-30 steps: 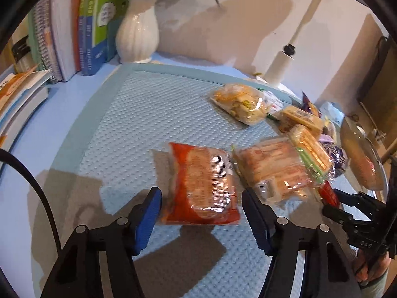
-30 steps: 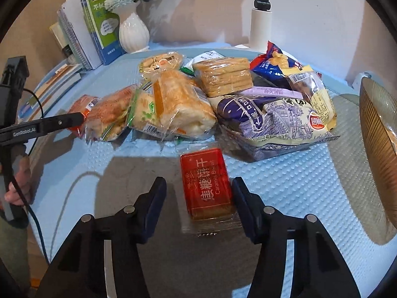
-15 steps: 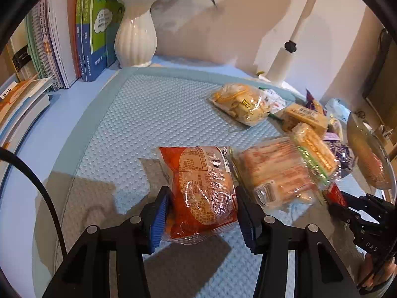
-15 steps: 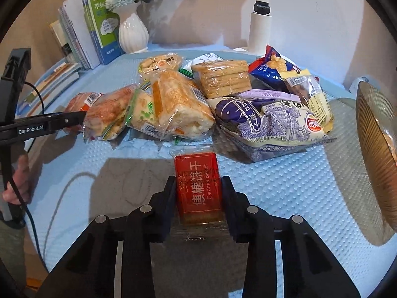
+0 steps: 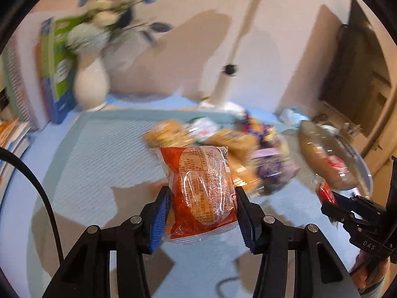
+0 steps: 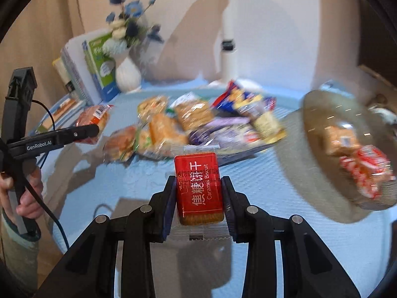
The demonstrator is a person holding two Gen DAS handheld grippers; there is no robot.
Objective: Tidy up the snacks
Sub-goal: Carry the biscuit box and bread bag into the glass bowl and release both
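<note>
Our left gripper (image 5: pixel 202 208) jaws pinch the red bread bag (image 5: pixel 202 188) above the desk (image 5: pixel 99 149); our right gripper (image 6: pixel 198 198) jaws pinch the biscuit pack (image 6: pixel 198 186). The snack pile (image 6: pixel 198 124) lies ahead, the plate (image 6: pixel 322 173) to its right.

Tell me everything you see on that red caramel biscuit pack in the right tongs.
The caramel biscuit pack is a small flat rectangle: clear crimped wrapper, glossy red label with white Chinese characters and "Caramel Biscuit", tan biscuit showing at its near end. The right tongs clamp its long sides, holding it off the blue mat, label up.
</note>
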